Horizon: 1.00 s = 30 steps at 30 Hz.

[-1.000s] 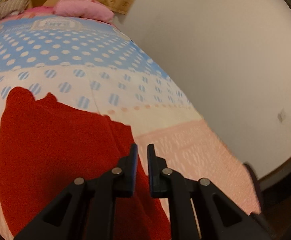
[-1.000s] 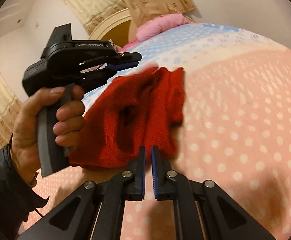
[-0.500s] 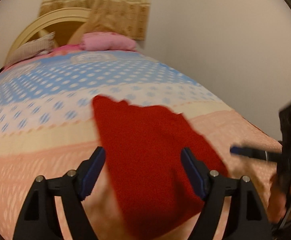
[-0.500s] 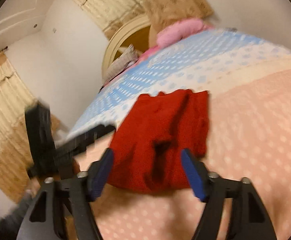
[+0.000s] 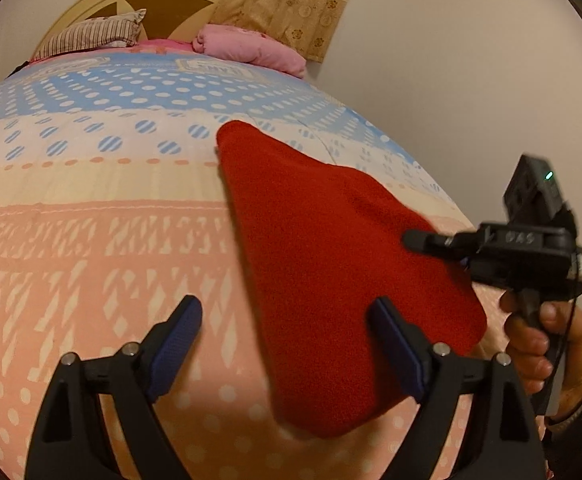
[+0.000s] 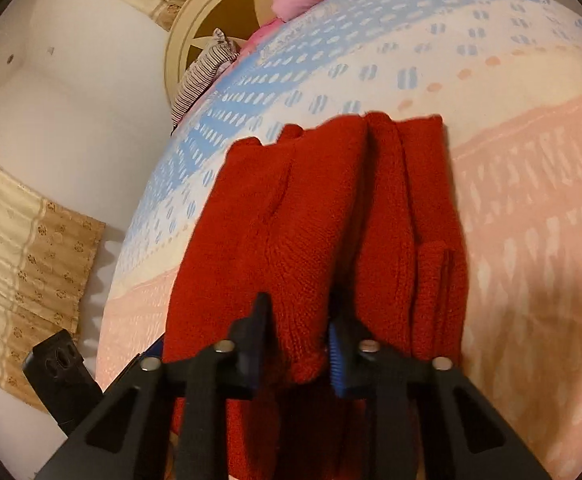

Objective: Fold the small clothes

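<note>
We have the red knit garment [image 6: 323, 224] lying on the dotted bedspread [image 6: 531, 208], roughly mid-bed and well short of the pink pillow [image 5: 251, 50] up at 12 o'clock. Our right gripper [image 6: 297, 344] has just been closing its jaws, and a bunched fold of the near hem sits pinched between the pads; our left gripper [image 5: 287, 344] has just been opening and stands wide and empty, its right finger overlapping the cloth's near edge in the left wrist view, though we cannot tell whether it touches. In the right wrist view the garment's long axis runs from 6 o'clock near us toward 12 o'clock, its far end pointing at the headboard [image 5: 163, 4]; from the left wrist it slants from 5 toward 11. Our worry is the bite: it looks to hold only one thick ridge of several layers, so a pull could drag the top layer alone and undo the stack. With one corner held, the piece may also swing and skew its edges
</note>
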Available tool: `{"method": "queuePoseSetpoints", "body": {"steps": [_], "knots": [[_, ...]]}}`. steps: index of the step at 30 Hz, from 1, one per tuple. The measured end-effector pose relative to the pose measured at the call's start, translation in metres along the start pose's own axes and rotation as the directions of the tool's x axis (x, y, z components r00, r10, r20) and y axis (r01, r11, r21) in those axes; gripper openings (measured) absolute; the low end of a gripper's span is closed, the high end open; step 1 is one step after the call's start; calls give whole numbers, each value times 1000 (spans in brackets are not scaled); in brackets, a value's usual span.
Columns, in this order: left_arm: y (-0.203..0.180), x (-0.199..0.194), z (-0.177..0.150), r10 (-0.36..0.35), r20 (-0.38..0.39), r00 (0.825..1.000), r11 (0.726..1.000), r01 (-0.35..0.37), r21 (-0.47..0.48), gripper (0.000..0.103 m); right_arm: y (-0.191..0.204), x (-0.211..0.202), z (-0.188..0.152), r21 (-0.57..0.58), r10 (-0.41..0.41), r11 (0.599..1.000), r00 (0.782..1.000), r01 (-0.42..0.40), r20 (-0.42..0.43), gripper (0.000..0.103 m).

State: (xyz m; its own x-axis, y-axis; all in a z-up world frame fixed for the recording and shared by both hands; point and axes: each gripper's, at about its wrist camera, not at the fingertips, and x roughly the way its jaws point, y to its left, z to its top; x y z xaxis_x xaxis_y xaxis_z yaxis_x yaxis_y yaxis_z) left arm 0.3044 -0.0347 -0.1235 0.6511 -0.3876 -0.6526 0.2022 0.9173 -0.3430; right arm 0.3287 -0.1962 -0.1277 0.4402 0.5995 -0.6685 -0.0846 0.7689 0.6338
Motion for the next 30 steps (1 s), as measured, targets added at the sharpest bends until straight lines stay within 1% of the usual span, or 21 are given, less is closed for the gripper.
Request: {"method": "queuePoseSetpoints", "body": {"steps": [3,5,7,10,11,12,13,15,16,17,18,19,21,22,23,25,26,27,28,30], "knots": [[-7,-1,-2,-14,-10,1000,1000,14,8,89,16,-23,4,-70,-19,997,999,23,50,20],[-12,-1,-5,-28,-17,999,1000,28,14,93,23,-42,10,-98,-24,995,996,32,84,18],[-17,-2,-6,-22,-21,1000,999,22,24,94,26,-57,14,-127,-52,990,992,67,115,18],[-22,-1,-6,-18,-25,1000,999,19,30,94,16,-56,14,-137,-133,979,985,148,113,18],[-22,-2,-5,-16,-20,1000,999,16,31,94,8,-51,13,-137,-187,970,977,200,102,15],[-23,-2,-3,-12,-16,1000,999,12,31,94,-2,-47,11,-129,-228,962,969,240,98,15],[-23,-1,-1,-3,-15,1000,1000,4,31,94,-13,-44,9,-102,-233,965,969,241,82,15],[-22,3,3,24,-16,1000,999,-24,33,95,-30,-37,5,-57,-164,984,985,167,54,17],[-21,5,4,41,-18,999,999,-40,36,96,-35,-40,4,-41,-127,991,990,129,64,24],[-18,9,5,69,-21,997,997,-68,39,97,-37,-43,2,-35,-114,993,991,117,62,38],[-15,13,4,87,-29,996,996,-86,36,99,-36,-47,2,-37,-125,991,990,127,62,45],[-12,14,3,80,-32,996,997,-79,26,99,-32,-52,2,-50,-146,988,987,150,73,48],[-7,14,0,58,-32,998,998,-59,-7,99,-18,-66,3,-93,-193,974,971,207,143,48],[-7,14,-1,57,-32,998,998,-57,-14,100,-10,-73,2,-117,-202,967,962,225,182,48],[-7,13,-1,60,-32,998,998,-61,-13,100,1,-82,1,-145,-176,967,960,210,216,48],[-10,13,-3,82,-36,996,997,-81,7,100,20,-85,0,-204,-92,969,969,140,229,49],[-10,14,-4,85,-41,996,996,-85,11,100,31,-83,-4,-243,-59,963,973,114,222,49],[-10,17,-5,93,-57,994,996,-93,14,103,40,-77,-7,-277,-42,956,979,98,201,49],[-9,20,-8,94,-79,992,996,-93,14,103,49,-65,-12,-314,-23,947,988,71,155,49],[-6,21,-12,75,-87,993,997,-75,4,103,54,-44,-21,-343,-17,938,996,46,86,49]]}}
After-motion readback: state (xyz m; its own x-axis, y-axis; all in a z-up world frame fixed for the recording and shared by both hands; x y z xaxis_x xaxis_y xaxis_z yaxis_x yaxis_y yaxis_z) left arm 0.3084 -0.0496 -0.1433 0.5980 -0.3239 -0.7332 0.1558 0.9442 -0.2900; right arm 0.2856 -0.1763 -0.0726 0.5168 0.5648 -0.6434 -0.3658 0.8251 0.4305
